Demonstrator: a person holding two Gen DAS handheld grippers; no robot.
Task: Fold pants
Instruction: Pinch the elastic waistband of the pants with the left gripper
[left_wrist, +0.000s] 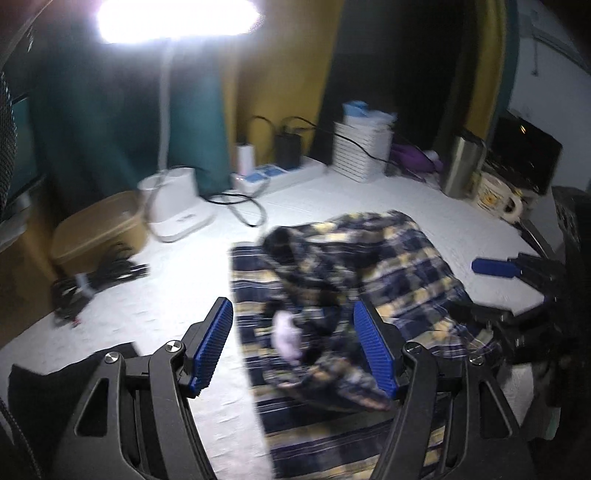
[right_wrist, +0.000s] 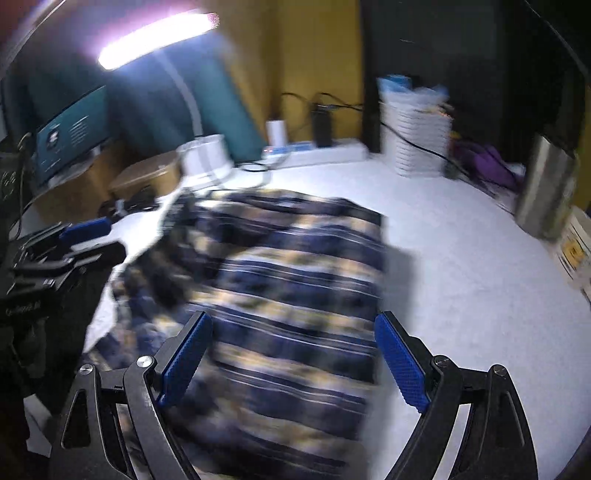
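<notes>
The plaid pants (left_wrist: 373, 266), navy and yellow, lie bunched and partly folded on the white table (left_wrist: 147, 317). A white label (left_wrist: 288, 334) shows in the rumpled part. My left gripper (left_wrist: 292, 304) hovers over the near edge of the pants with its jaws apart and nothing pressed between the pads. In the right wrist view the pants (right_wrist: 295, 266) look blurred, and my right gripper (right_wrist: 293, 317) stands wide open above them, holding nothing. Each gripper shows at the edge of the other's view, as a blue pad (left_wrist: 493, 266) and a blue pad (right_wrist: 86, 228).
A white lamp base (left_wrist: 173, 210), a tan box (left_wrist: 99, 232) and a cable bundle (left_wrist: 96, 280) sit at the left. A power strip (left_wrist: 280, 175), white basket (left_wrist: 364, 151), steel flask (left_wrist: 461, 166) and mug (left_wrist: 498, 199) line the back. A black cloth (left_wrist: 55, 373) lies near left.
</notes>
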